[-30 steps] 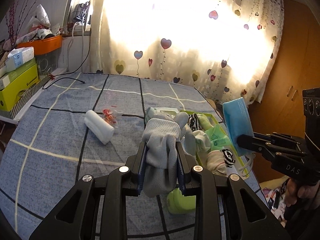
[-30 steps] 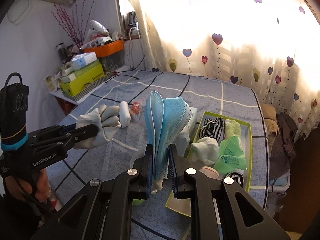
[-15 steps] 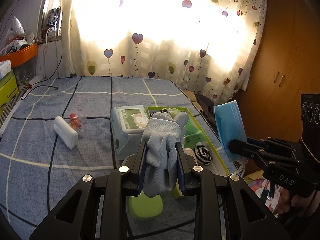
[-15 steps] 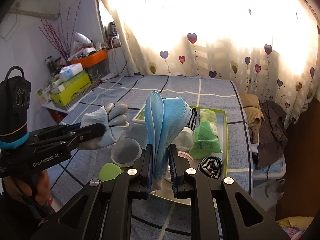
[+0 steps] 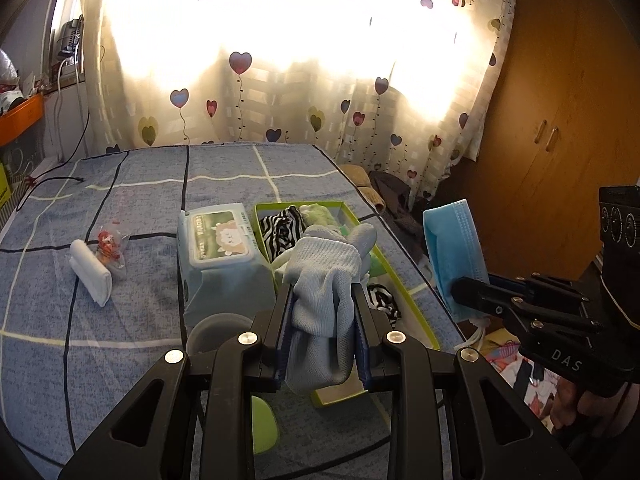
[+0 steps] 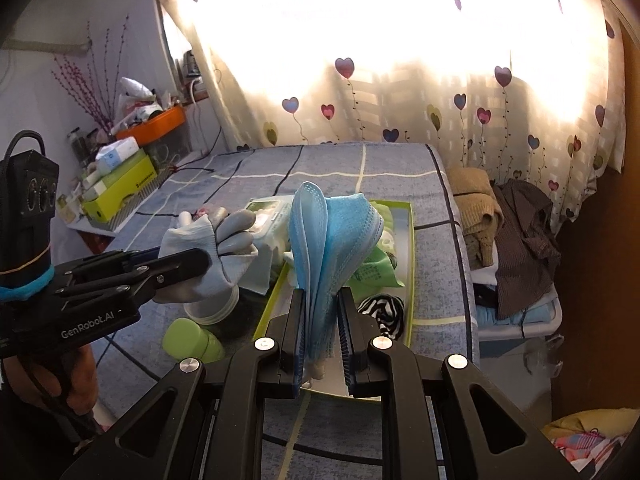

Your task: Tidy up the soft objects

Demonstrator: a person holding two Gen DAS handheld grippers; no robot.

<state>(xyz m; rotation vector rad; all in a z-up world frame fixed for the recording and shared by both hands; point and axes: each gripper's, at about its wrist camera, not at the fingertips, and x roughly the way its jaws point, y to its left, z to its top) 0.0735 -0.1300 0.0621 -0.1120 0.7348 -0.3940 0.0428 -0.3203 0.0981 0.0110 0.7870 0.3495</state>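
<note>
Here: both my grippers loaded, held above the bed (image 5: 132,184).

Largest first: green tray (image 5: 404,284) on the blanket, holding striped and green soft items; wipes pack (image 5: 222,240) touching its left wall. My left gripper (image 5: 322,316) is clamped on a grey glove (image 5: 324,268), over the tray's near end. My right gripper (image 6: 322,320) pinches a blue mask (image 6: 332,232) upright, above the tray.

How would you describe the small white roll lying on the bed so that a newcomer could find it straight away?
On the blue checked bedspread, look left of the wipes pack. The white roll lies beside a clear packet with red contents; it alone is plain white and tightly rolled.
</note>
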